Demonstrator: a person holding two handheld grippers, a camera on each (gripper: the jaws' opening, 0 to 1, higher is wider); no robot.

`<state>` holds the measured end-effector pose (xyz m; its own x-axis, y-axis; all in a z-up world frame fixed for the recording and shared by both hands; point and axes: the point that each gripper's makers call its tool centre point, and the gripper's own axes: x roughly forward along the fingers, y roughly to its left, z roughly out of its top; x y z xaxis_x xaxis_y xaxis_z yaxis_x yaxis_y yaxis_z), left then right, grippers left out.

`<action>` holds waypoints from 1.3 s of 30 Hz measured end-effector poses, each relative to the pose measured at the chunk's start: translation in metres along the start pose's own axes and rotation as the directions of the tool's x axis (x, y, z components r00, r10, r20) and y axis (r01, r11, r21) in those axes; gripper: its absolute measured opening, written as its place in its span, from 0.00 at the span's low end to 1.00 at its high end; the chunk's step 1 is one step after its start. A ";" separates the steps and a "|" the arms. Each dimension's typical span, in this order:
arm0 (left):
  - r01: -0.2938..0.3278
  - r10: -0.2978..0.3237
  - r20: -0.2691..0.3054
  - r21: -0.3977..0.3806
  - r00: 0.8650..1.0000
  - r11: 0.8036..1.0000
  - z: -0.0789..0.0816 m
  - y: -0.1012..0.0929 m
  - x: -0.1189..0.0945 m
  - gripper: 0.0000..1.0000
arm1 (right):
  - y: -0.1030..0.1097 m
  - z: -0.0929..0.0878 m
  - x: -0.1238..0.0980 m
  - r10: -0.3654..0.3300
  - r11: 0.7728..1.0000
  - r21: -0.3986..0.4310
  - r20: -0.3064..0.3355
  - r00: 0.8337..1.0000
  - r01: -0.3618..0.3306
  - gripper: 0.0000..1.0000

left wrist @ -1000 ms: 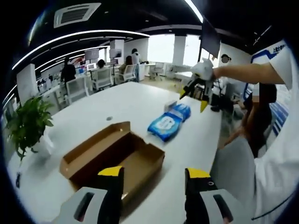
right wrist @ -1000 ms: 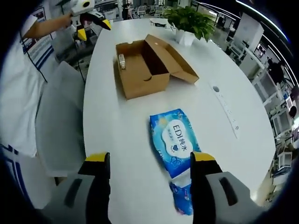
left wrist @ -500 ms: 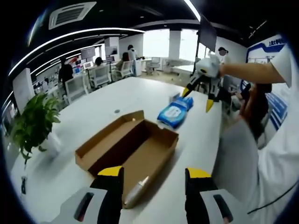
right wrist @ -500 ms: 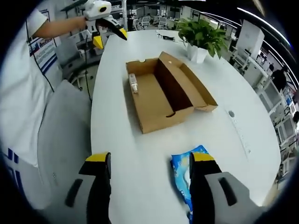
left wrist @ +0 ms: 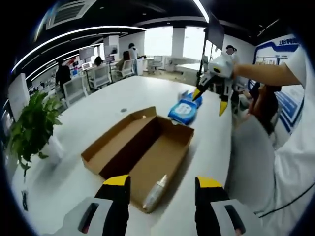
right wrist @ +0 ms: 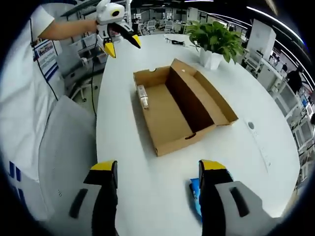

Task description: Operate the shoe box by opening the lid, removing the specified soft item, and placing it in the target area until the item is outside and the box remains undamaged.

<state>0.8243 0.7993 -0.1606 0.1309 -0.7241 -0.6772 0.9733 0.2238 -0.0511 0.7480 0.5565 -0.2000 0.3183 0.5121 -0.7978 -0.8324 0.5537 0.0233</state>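
Shoe box [right wrist: 183, 112]: I see it lying open on the white bench [right wrist: 123, 162], lid folded back flat on the far side, plant [right wrist: 215, 35] beyond it. It is thin brown cardboard, so I judge it light and easy to dent or slide if I push on a wall.
Soft item: I take the blue wipes pack [left wrist: 185, 109] to be it. It lies flat on the bench outside the box, just beyond the box's far end in the left gripper view; in the right gripper view one blue corner shows beside my right jaw.
How it will handle: I judge it light, squashy, with a smooth plastic skin that may slip. I would pinch it across the narrow width near one end, not too hard.
Other thing in box: a small bottle [right wrist: 142, 96] lies on its side at one end of the box floor, against the short wall.
Left hand-held gripper [left wrist: 160, 181]: jaws wide apart, nothing between them, touching nothing; it hangs above the box end where the bottle lies.
Right hand-held gripper [right wrist: 158, 166]: jaws also wide apart and empty, held above the bench between the box and the pack.
Task stage: the pack looks already outside and the box unharmed, as far as I can judge.
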 end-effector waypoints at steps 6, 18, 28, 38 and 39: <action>0.039 -0.036 -0.046 0.057 0.998 0.998 -0.007 0.014 0.016 0.53 | 0.004 0.000 0.010 0.007 1.000 0.027 0.012 1.000 -0.007 0.61; 0.150 -0.127 -0.152 0.147 0.980 0.978 -0.016 0.028 0.046 0.52 | 0.010 0.004 0.024 0.009 0.997 0.075 0.050 0.999 -0.012 0.59; 0.263 -0.212 -0.284 0.159 0.935 0.952 -0.037 0.027 0.070 0.51 | 0.018 0.006 0.034 0.021 0.995 0.095 0.082 0.996 -0.029 0.58; 0.351 -0.263 -0.393 0.171 0.881 0.921 -0.052 0.032 0.095 0.50 | 0.017 0.004 0.042 0.026 0.993 0.116 0.101 0.995 -0.037 0.57; 0.356 -0.265 -0.398 0.172 0.878 0.919 -0.052 0.032 0.096 0.49 | 0.017 0.005 0.042 0.026 0.992 0.118 0.105 0.994 -0.039 0.56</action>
<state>0.8578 0.7705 -0.2656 -0.2183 -0.4355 -0.8733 0.9731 -0.1644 -0.1613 0.7496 0.5904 -0.2306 0.3421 0.5925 -0.7294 -0.7847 0.6071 0.1251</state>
